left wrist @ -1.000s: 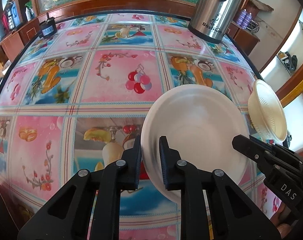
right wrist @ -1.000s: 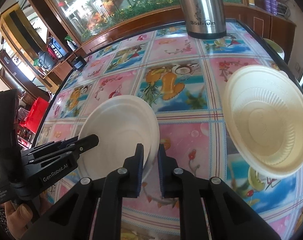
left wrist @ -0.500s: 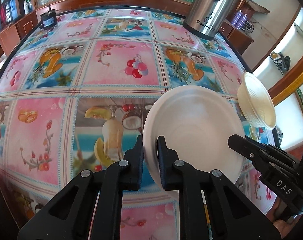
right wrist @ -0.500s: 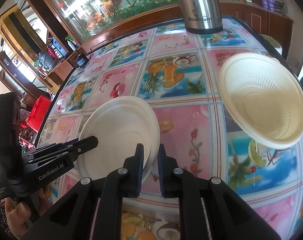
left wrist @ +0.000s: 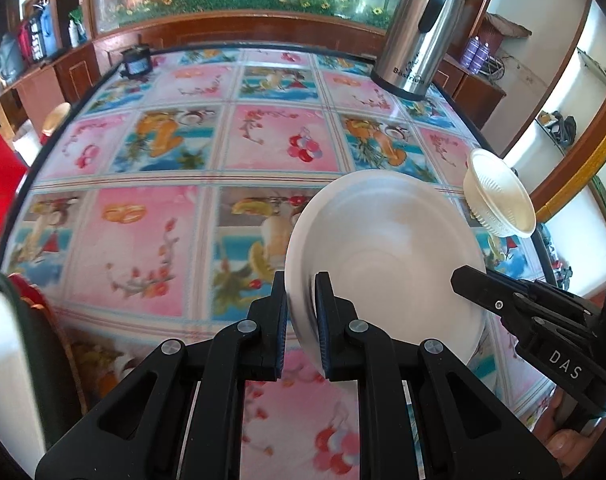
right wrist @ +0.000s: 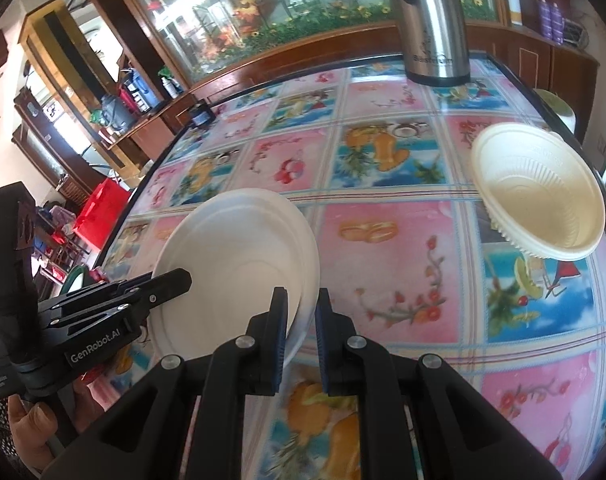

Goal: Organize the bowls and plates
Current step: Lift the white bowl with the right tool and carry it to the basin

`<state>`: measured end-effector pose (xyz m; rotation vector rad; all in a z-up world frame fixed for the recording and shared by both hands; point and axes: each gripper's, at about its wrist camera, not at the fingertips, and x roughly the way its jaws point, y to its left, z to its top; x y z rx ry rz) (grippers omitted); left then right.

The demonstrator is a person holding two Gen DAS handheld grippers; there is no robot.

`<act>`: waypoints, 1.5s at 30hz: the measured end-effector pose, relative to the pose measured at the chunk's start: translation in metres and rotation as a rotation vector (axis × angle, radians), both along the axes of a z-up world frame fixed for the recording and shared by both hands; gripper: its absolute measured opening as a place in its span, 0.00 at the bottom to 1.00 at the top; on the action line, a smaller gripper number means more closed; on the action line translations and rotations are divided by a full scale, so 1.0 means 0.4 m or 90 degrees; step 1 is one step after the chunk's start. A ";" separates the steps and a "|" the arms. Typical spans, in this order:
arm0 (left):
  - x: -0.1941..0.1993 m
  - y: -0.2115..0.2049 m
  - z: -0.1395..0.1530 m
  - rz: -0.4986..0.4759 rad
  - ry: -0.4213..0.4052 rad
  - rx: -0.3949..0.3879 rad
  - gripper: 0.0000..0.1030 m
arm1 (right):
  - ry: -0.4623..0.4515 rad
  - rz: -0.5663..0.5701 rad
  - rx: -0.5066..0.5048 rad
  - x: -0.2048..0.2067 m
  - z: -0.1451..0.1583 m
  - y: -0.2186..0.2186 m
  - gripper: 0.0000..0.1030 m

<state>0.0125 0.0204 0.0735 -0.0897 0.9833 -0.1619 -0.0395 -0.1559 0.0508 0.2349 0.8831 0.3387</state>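
A white plate point(left wrist: 387, 256) is held above the patterned table between both grippers. My left gripper point(left wrist: 301, 308) is shut on its left rim. My right gripper point(right wrist: 301, 320) is shut on its right rim, and the plate point(right wrist: 239, 260) looks like a thin stack of two there. The right gripper shows in the left wrist view point(left wrist: 523, 312), and the left gripper in the right wrist view point(right wrist: 143, 296). A cream ribbed bowl point(right wrist: 539, 192) stands on the table at the right edge; it also shows in the left wrist view point(left wrist: 499, 196).
A steel thermos point(left wrist: 423, 28) stands at the table's far right corner. A small dark object point(left wrist: 137, 62) sits at the far left edge. A green-rimmed white dish point(left wrist: 11, 360) is at the near left. A wooden sideboard point(left wrist: 243, 28) runs behind the table.
Both grippers have lifted and drawn back toward me with the plate, so more of the table shows and the bowl appears farther away. Grips unchanged.
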 end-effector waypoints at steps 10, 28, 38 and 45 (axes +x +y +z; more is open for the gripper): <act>-0.084 0.115 0.030 0.038 -0.027 -0.003 0.12 | -0.018 0.036 0.001 -0.040 0.023 0.102 0.12; -0.208 0.353 0.107 0.123 -0.082 -0.004 0.12 | -0.064 0.136 -0.025 -0.070 0.092 0.346 0.14; -0.267 0.488 0.114 0.178 -0.087 -0.010 0.12 | -0.074 0.196 -0.036 -0.076 0.109 0.484 0.15; -0.304 0.576 0.083 0.224 -0.071 -0.010 0.12 | -0.070 0.247 -0.061 -0.083 0.099 0.594 0.15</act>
